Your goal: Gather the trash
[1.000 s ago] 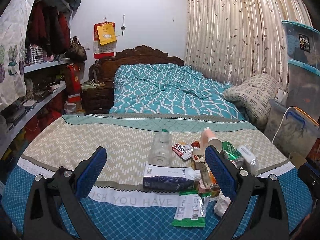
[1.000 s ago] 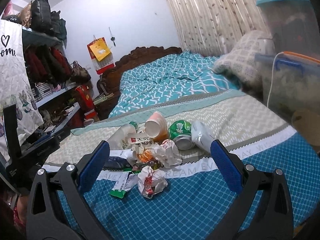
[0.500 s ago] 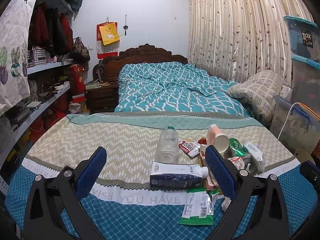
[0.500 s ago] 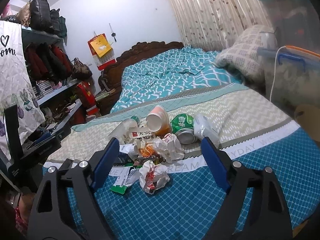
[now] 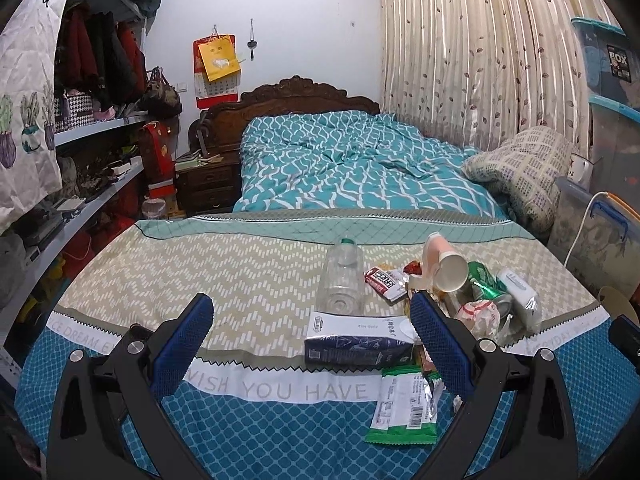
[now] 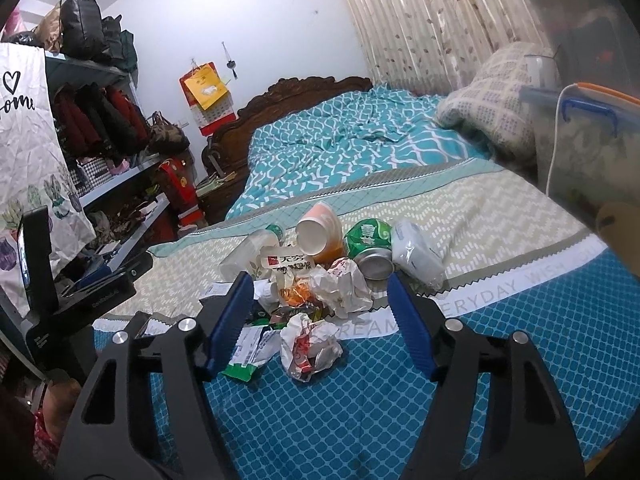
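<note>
A pile of trash lies on the patterned table cloth (image 5: 200, 280). It holds a clear plastic bottle (image 5: 341, 280), a dark blue carton (image 5: 356, 344), a green wrapper (image 5: 404, 408), a paper cup (image 6: 320, 232), a green can (image 6: 370, 242) and a crumpled wrapper (image 6: 310, 344). My left gripper (image 5: 310, 320) is open and empty, just short of the carton. My right gripper (image 6: 320, 300) is open and empty, with the crumpled wrapper between its jaws and a little ahead.
A bed with a teal cover (image 5: 352, 168) lies beyond the table. Cluttered shelves (image 5: 80, 184) run along the left. Plastic storage boxes (image 5: 600, 216) stand at the right. The left gripper's body (image 6: 80, 280) shows at the left of the right wrist view.
The right gripper's jaws have narrowed from wide open and moved closer to the pile. The left gripper has shifted slightly, so the trash sits more to its right.
</note>
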